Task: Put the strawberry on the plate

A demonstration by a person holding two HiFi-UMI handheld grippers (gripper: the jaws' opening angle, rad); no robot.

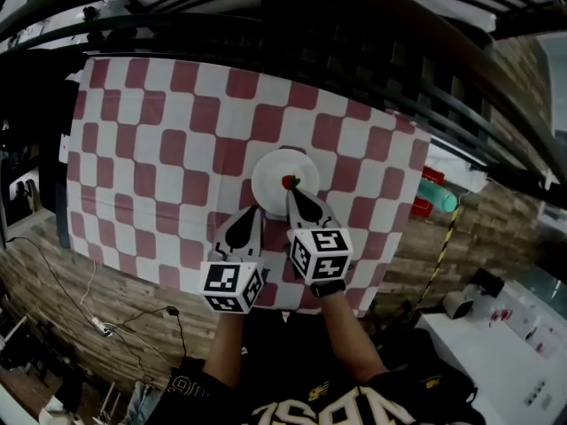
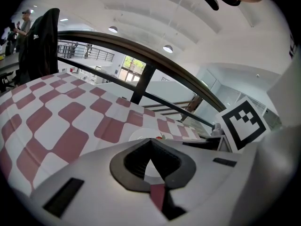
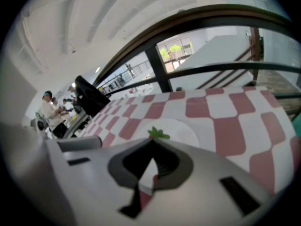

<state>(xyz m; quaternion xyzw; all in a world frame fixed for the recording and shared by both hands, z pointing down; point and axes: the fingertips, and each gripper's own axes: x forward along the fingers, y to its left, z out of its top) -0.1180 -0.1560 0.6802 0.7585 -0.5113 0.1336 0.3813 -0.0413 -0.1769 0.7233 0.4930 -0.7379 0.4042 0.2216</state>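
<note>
A small red strawberry [image 1: 290, 182] with green leaves [image 3: 157, 134] lies on the round white plate [image 1: 270, 171] in the middle of the red-and-white checkered tablecloth [image 1: 159, 149]. My right gripper [image 1: 291, 190] is shut, its tips meeting just short of the strawberry, whose body is hidden behind the jaws in the right gripper view. My left gripper [image 1: 254, 209] is shut too, empty, at the plate's near left rim. From the left gripper view the plate [image 2: 138, 134] and a speck of the strawberry [image 2: 159, 137] show just past the closed tips [image 2: 150, 142].
Red and teal containers [image 1: 434, 197] lie off the table's right edge. A dark railing [image 1: 354, 51] runs behind the table. Cables [image 1: 97, 326] trail on the floor at left. A white bench with small items [image 1: 505, 326] stands at lower right.
</note>
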